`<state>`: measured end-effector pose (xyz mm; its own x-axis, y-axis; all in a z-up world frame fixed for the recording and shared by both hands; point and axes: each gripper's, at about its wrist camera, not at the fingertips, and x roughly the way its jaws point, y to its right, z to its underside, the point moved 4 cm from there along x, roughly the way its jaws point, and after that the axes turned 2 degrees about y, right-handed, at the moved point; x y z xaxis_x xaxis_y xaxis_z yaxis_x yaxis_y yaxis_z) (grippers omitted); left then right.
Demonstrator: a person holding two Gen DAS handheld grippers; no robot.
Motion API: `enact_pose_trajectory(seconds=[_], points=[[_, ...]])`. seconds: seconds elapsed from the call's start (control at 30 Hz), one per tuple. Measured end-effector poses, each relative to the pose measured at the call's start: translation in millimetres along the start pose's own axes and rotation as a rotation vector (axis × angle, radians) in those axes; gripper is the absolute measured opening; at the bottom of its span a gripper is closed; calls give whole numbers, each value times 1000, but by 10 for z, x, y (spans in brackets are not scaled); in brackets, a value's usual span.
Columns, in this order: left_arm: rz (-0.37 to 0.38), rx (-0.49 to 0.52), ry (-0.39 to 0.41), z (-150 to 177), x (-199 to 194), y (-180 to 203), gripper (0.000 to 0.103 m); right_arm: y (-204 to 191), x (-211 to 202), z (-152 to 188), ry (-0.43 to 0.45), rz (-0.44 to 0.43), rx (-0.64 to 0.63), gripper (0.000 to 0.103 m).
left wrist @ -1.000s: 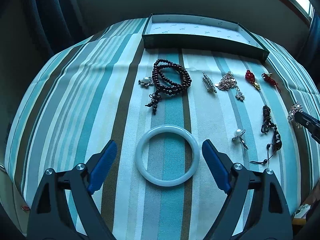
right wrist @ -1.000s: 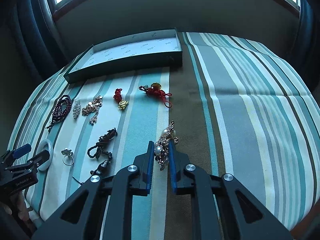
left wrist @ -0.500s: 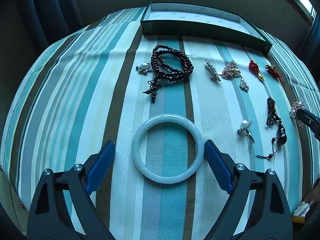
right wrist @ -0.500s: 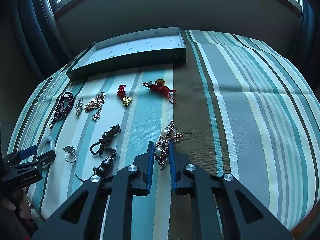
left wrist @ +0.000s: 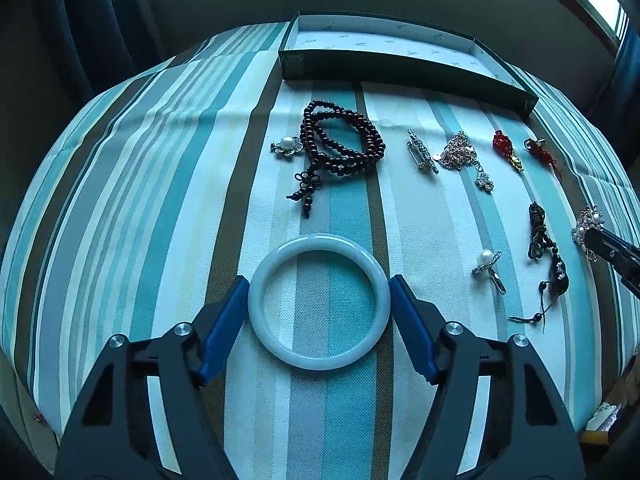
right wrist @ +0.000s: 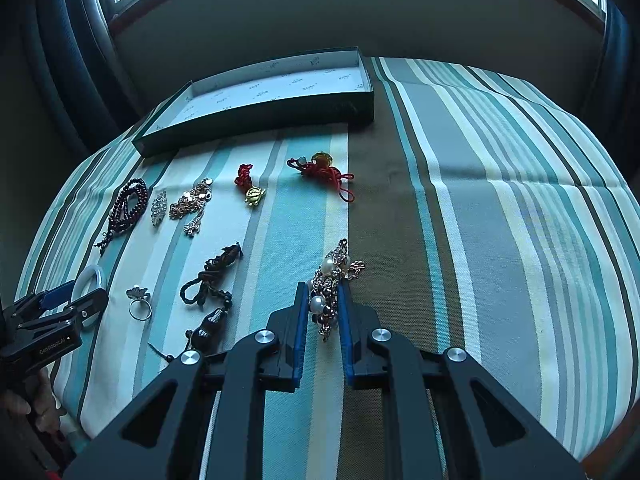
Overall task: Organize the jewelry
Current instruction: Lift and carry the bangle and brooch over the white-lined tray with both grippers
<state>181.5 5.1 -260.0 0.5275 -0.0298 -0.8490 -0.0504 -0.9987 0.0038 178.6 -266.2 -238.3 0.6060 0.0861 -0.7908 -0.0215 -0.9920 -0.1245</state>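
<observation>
On the striped cloth (left wrist: 168,184), at six o'clock in the left wrist view, the left gripper (left wrist: 319,298) has its blue pads pressed against both sides of the pale jade bangle (left wrist: 319,240), which lies flat between them. At twelve o'clock from the bangle lies the dark bead necklace (left wrist: 340,140), with a pearl brooch (left wrist: 285,145) touching its nine o'clock side; further toward twelve stands the shallow green box (left wrist: 400,70). At three o'clock lie a pearl ring (left wrist: 489,266) and a black cord charm (left wrist: 546,252).

In the right wrist view the right gripper (right wrist: 323,304) is clamped narrowly on a pearl and chain cluster (right wrist: 334,268), whose lower part hangs between the pads and is hard to make out. At eleven o'clock lies a red knotted charm (right wrist: 324,170). The left gripper is cut off by the frame's nine o'clock edge.
</observation>
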Motion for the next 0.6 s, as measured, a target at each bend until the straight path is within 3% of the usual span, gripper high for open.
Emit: enact_pose_trajectory(seconds=[0.6], points=[[-2, 4, 1, -11, 5, 2, 71, -33, -18, -16, 7, 7, -17, 15]])
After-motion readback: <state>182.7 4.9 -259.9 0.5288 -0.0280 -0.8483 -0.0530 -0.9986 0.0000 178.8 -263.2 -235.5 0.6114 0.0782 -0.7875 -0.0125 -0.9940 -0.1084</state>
